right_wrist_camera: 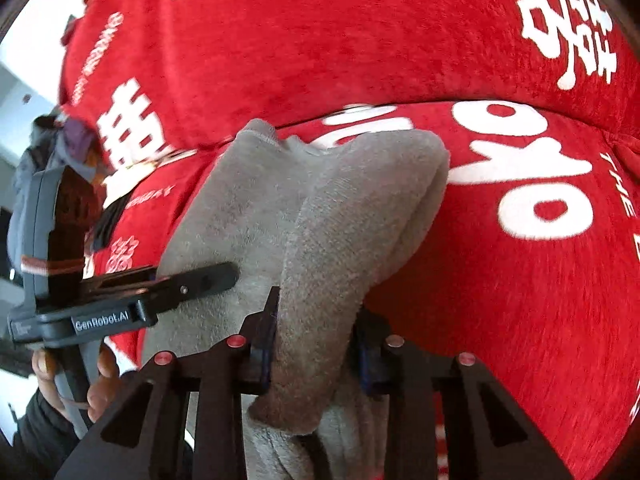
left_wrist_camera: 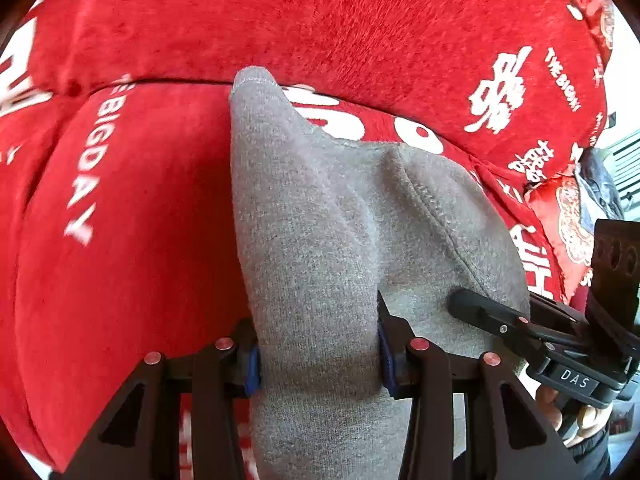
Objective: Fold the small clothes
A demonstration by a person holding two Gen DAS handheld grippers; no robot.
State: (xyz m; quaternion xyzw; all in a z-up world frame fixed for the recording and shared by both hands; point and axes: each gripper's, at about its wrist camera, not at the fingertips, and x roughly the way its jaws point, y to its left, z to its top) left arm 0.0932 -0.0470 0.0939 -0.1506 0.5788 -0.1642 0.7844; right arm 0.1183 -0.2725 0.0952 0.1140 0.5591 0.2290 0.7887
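Note:
A small grey knit garment [left_wrist_camera: 320,216] lies bunched on a red plush cover, stretching away from both grippers. My left gripper [left_wrist_camera: 320,360] is shut on its near edge, the cloth pinched between the blue pads. My right gripper [right_wrist_camera: 316,352] is shut on a thick fold of the same grey garment [right_wrist_camera: 340,208]. Each gripper shows in the other's view: the right one [left_wrist_camera: 480,312] at the garment's right side, the left one [right_wrist_camera: 200,280] at its left side. The garment's near part is hidden under the jaws.
The red plush sofa cover [left_wrist_camera: 160,200] with white lettering fills both views; a seam between seat and backrest [left_wrist_camera: 180,80] runs across. A red embroidered cushion [left_wrist_camera: 568,220] and a dark bundle of cloth [right_wrist_camera: 60,140] lie at the side.

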